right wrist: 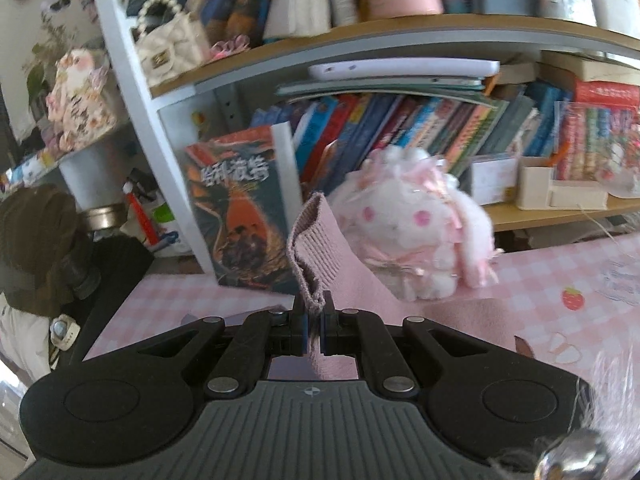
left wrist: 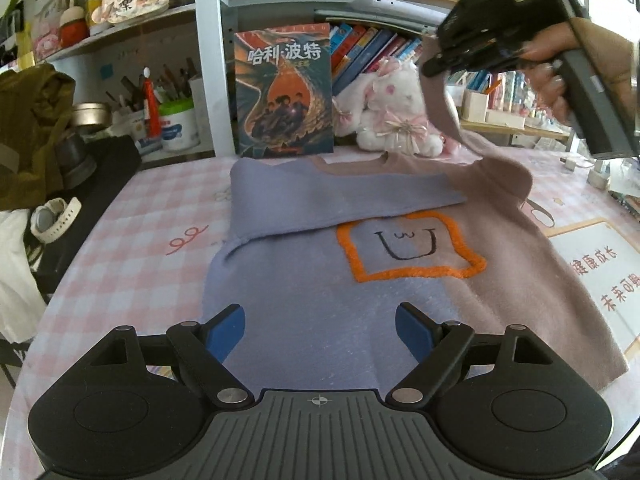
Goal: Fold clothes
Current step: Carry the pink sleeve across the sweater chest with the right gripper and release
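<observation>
**One sleeve down, one sleeve up**

While the blue sleeve point(left wrist: 340, 196) lies flat across the chest of the sweater point(left wrist: 320, 288), the pink sleeve point(right wrist: 316, 248) hangs in the air. The right gripper point(right wrist: 315, 334) has its two fingers squeezed together on the ribbed cuff of that pink sleeve. It holds the cuff up high so the sleeve can swing over the sweater without dragging on it. From the left camera, the sleeve makes a long strip going down from the right gripper to the shoulder of the sweater.

The sweater lies spread out on the pink checked table point(left wrist: 132, 248). It is half blue and half pink, with an orange shape and a little smiley face point(left wrist: 404, 244) in the middle. It lies flat so the folds come out neat.

The left gripper point(left wrist: 320, 336) has its fingers wide apart. Nothing is between them. It floats over the bottom part of the sweater, on the blue side. I think it waits there so it can help with the next fold.

A book point(left wrist: 284, 92) and a white toy bunny point(left wrist: 396, 112) stand at the back of the table, just behind the sweater's collar. The pink sleeve should be laid down without bumping them.

I think the next job is to lay the pink sleeve across the chest, on top of the blue one.
</observation>
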`<state>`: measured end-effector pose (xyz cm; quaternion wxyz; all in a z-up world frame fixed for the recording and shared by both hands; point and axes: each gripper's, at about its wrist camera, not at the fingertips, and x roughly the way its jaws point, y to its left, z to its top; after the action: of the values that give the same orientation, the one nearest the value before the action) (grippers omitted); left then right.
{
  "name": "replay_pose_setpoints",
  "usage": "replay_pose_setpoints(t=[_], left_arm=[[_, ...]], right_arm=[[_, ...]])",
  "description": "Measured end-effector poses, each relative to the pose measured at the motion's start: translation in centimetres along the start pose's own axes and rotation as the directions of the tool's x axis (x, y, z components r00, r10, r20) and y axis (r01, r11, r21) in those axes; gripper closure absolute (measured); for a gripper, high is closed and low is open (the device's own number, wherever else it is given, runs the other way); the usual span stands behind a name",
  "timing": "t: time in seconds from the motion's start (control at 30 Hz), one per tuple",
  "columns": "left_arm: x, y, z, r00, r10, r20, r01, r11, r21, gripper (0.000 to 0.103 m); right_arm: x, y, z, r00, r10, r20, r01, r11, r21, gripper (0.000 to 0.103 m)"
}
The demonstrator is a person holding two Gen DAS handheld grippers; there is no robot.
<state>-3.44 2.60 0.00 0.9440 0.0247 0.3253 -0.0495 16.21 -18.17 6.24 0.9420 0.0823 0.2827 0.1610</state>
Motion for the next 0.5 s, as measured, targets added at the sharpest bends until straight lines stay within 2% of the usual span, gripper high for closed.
replay_pose_setpoints(t=[0.5], left_arm=[[0.8,1.9,-0.1,1.0,-0.015,-0.026,0.015,1.0,0.006,0.018]], right_arm=[[6.9,6.8,-2.6,0.994,0.01,-0.107,-0.026,0.988,-0.153,0.098]])
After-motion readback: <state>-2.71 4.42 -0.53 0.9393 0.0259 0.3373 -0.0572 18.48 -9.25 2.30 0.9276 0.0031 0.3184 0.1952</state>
